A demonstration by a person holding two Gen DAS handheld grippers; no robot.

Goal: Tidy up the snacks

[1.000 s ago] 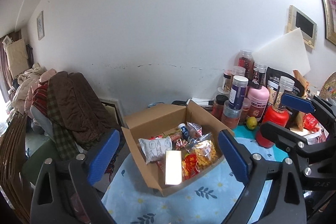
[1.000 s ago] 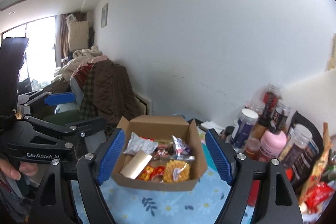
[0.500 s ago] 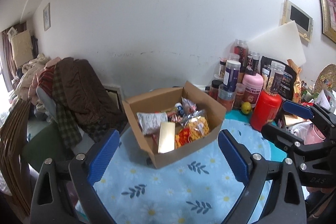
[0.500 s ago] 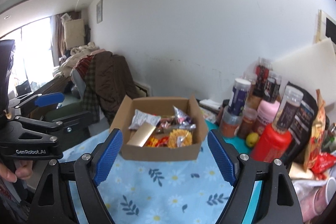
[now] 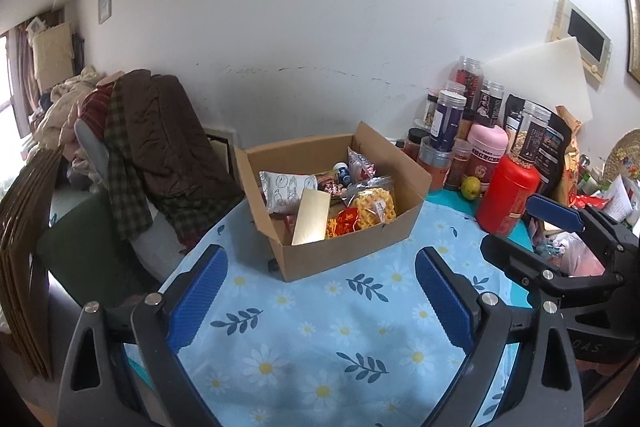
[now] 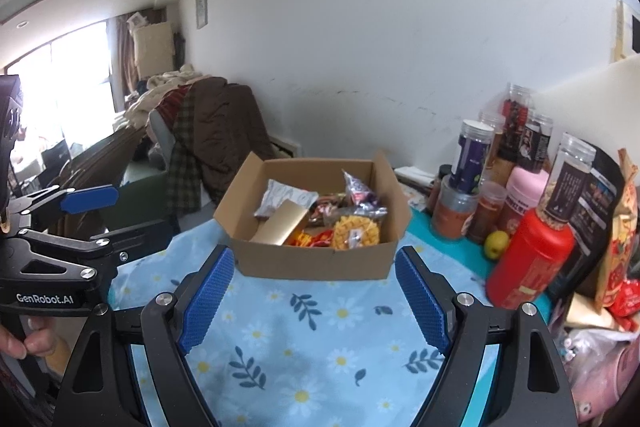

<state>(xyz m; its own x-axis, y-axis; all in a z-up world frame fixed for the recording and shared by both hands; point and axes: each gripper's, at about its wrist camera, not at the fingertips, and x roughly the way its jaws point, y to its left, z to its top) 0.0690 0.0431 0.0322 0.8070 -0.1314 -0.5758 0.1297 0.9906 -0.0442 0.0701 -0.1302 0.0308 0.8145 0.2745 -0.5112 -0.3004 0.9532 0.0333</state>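
The box (image 5: 340,203) sits mid-frame on the tabletop (image 5: 320,327), snacks (image 5: 372,207) packed inside: a white packet, a gold pack, yellow rounds. Both the left gripper (image 5: 320,291) and the right gripper (image 6: 312,291) hang low in frame with jaws wide apart, holding nothing. Whether packing is finishing or more from the jars (image 6: 472,163) at right is due, I cannot tell. For any reach into the box, come from above, clear of the flaps, and pinch one packet only.
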